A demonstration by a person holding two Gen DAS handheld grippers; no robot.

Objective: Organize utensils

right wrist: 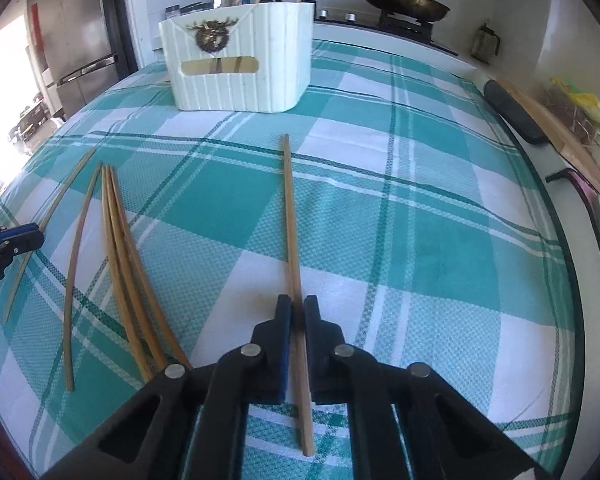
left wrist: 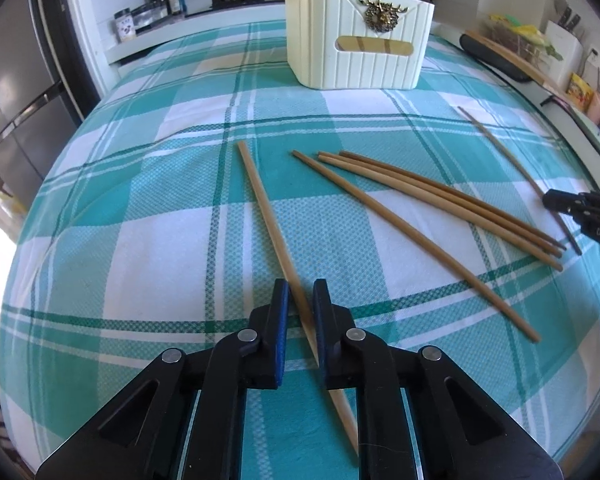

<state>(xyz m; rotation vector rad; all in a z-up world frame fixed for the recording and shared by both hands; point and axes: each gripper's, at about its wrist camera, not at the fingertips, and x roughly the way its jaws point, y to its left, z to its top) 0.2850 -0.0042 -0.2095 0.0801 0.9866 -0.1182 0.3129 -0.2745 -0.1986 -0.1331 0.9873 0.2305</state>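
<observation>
Left gripper [left wrist: 300, 292] clamps one chopstick [left wrist: 274, 236] | right gripper [right wrist: 296, 312] clamps another chopstick [right wrist: 291, 216] | both on the tablecloth [left wrist: 140, 240] | light, stiff, slick; grip thick end.

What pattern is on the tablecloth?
Teal and white plaid on the tablecloth, clearest in the right wrist view.
</observation>
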